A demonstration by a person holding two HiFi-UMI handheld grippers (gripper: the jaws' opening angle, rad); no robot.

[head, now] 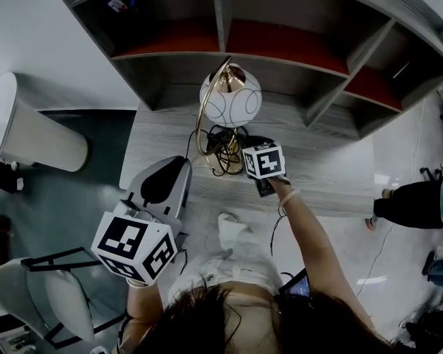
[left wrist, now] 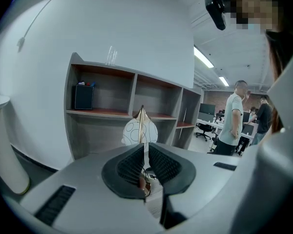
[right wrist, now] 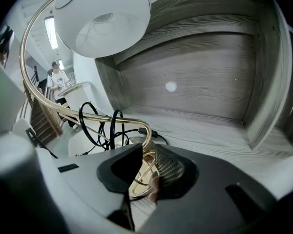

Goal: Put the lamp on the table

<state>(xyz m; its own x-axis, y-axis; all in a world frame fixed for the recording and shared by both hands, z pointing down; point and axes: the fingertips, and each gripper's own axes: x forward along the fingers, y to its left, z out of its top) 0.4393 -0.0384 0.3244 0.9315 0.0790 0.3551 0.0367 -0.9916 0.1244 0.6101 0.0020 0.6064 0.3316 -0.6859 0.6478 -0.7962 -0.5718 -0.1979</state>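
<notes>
setting down looks like the step in hand: the lamp (head: 229, 113) already stands upright on the table (head: 325, 172), just in front of the shelf unit (head: 280, 50). the right gripper (right wrist: 147, 172) has its jaws closed around the lamp's brass base (right wrist: 138, 180). next, i'd judge, it need only let go and draw away from the shelf unit without snagging the black cable (head: 220, 144). the left gripper (left wrist: 146, 162), further out from the shelf unit, is pinched nearly together on nothing. the white globe shade (right wrist: 105, 13) carries thin ring lines.
</notes>
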